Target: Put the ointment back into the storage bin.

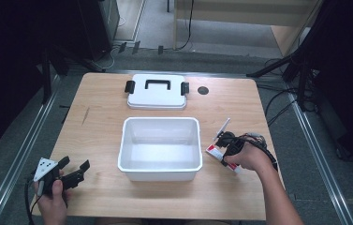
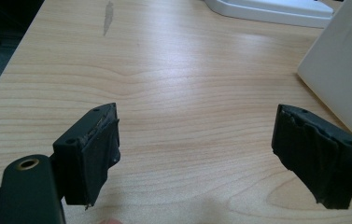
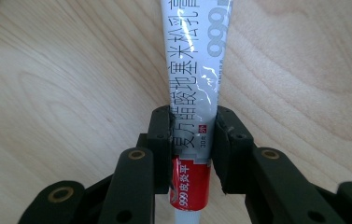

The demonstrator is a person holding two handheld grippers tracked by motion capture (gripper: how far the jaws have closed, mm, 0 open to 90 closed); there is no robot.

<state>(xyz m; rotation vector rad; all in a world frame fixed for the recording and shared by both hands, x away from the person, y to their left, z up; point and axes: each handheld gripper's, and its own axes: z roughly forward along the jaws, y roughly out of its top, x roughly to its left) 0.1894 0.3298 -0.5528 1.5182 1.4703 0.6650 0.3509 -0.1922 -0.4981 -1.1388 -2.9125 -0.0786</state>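
Left claw [image 1: 75, 169]: gaped wide, empty, near table's [image 1: 99, 112] front-left corner.
Right claw [image 3: 193, 140]: clamped on ointment tube [image 3: 194, 70], by right edge beside white bin [image 1: 160, 147].
Risk: slick tube slipping from narrow pinch.

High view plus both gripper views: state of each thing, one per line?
White bin: open, empty, upright.
Lid: off, flat on table behind the bin.
Tube: clamped near its red end, lying right of the bin.
Left gripper: open, empty.
Right gripper: shut on the tube.
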